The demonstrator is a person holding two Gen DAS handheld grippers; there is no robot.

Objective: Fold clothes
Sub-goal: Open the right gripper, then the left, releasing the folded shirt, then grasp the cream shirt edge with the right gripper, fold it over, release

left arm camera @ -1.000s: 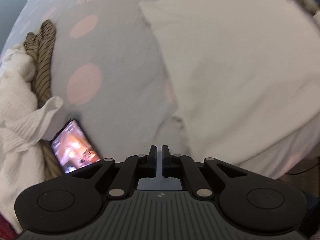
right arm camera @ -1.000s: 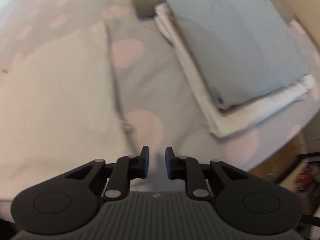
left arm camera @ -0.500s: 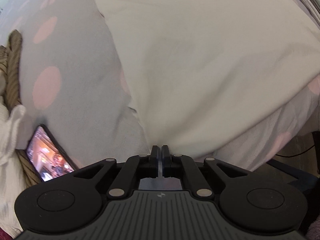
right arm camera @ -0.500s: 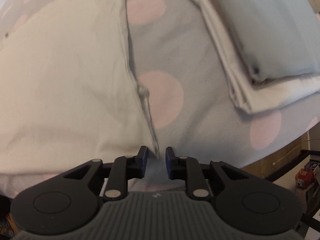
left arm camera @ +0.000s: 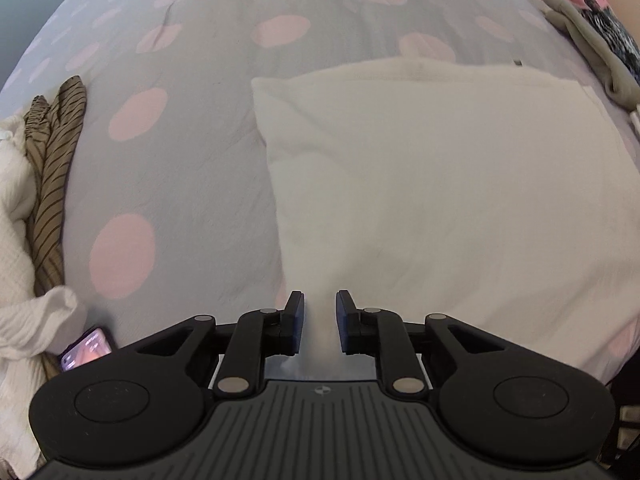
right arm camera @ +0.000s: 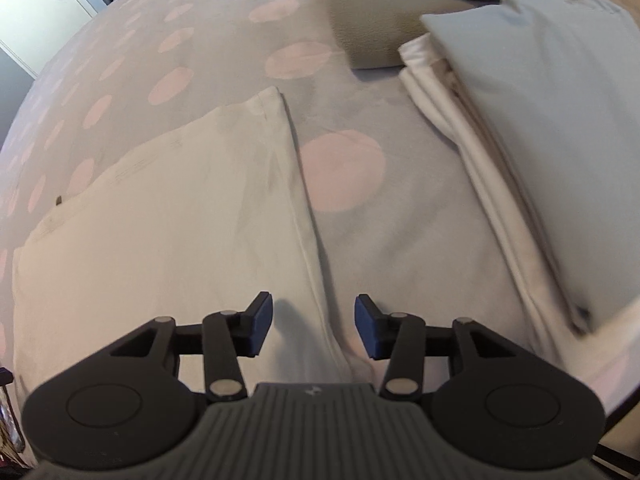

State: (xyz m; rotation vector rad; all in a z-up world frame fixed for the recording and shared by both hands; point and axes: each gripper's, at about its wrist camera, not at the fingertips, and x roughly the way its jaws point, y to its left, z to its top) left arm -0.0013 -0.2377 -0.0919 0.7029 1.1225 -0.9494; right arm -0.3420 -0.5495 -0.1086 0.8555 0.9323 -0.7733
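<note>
A cream folded cloth [left arm camera: 440,184] lies flat on the grey bedspread with pink dots [left arm camera: 168,168]. It also shows in the right wrist view [right arm camera: 168,216]. My left gripper [left arm camera: 319,320] is open over the cloth's near left corner, its jaws a small way apart, holding nothing. My right gripper [right arm camera: 313,326] is open wider, straddling the cloth's near right edge, holding nothing.
A stack of folded clothes, pale blue on white [right arm camera: 540,128], lies right of the cloth, with a beige folded item [right arm camera: 368,28] behind it. At far left lie a brown striped garment [left arm camera: 52,168], a white crumpled garment [left arm camera: 16,240] and a lit phone [left arm camera: 86,350].
Both grippers opened; the left was shut, the right only slightly apart. Both views pulled back and tilted up, so more of the bed and the whole cloth show.
</note>
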